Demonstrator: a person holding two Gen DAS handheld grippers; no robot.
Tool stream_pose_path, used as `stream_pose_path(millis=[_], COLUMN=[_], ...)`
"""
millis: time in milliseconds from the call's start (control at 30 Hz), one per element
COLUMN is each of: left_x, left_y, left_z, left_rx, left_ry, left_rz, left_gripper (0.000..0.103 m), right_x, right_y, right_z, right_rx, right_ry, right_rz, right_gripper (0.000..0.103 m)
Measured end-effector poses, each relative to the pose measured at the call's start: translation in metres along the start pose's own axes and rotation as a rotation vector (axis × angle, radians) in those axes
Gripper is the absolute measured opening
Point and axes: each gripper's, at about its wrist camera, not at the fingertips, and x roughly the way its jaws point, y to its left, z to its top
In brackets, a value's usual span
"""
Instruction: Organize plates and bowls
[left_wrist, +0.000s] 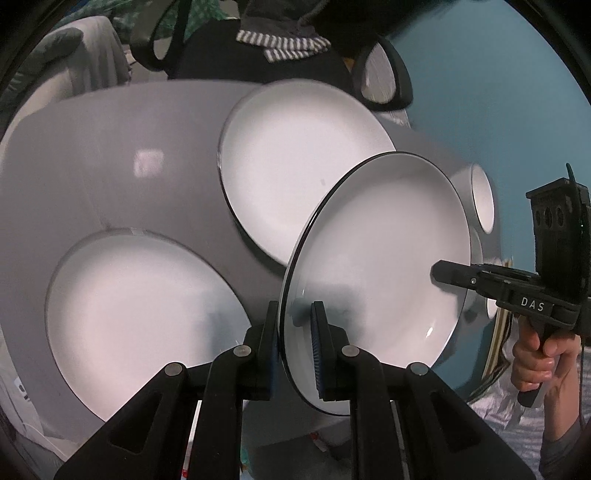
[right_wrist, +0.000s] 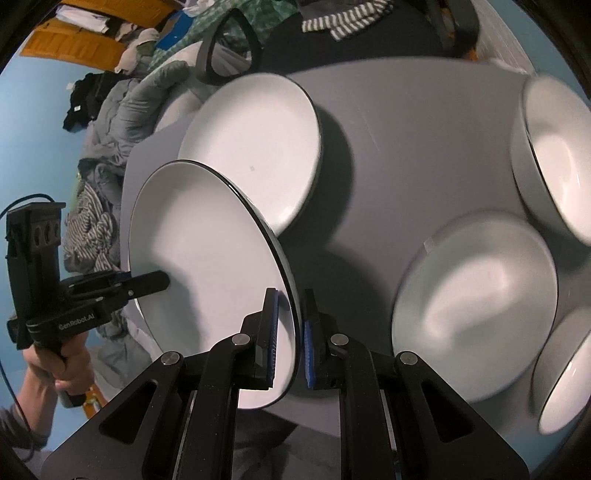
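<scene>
Both claws pinch the same white plate (left_wrist: 376, 266) by opposite edges of its rim: the left claw (left_wrist: 295, 343) is pressed onto the near edge, the right claw (right_wrist: 290, 332) onto the far one, and the plate hangs tilted above the grey counter (left_wrist: 110, 147). Beyond the left claw's tips a second plate (left_wrist: 295, 166) lies flat on the counter, with a third plate (left_wrist: 140, 321) to that claw's left. To the right of the right claw sit white bowls (right_wrist: 557, 158).

free: bare grey table (right_wrist: 388, 147) mid | blocked: plates (right_wrist: 251, 147) left, bowls (right_wrist: 561, 155) right
</scene>
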Motion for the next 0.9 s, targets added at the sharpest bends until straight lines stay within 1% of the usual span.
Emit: stream_pose_path(millis=[233,433,633,733,900], left_x=[-0.001,0.006,0.017,0.015,0.020], left_y=[0.016,0.021,0.027,0.024,0.024], left_z=[0.036,0.068,0.084,0.089,0.092], left_rx=[-0.035,-0.053,-0.064,-0.046,-0.042], left_ry=[-0.017,-0.009,0.018,0.011,0.028], left_rz=[0.019,0.044,0.067,0.095,0.139], left_gripper=[0.015,0.016,0.016,0.016,0.018], right_x=[0.011,0.017,0.027,0.029,0.032], right_y=[0.011,0.008,-0.001,-0.006,-0.004], right_z=[0.042,0.068,0.087,0.093,0.101], right_rx=[-0.020,-0.024,-0.016,-0.011,-0.004], right_ry=[0.009,0.028,0.066,0.085,0.100], right_rz=[0.014,0.016,0.020,0.018,0.018], right_gripper=[0.012,0.012,0.013,0.013,0.014])
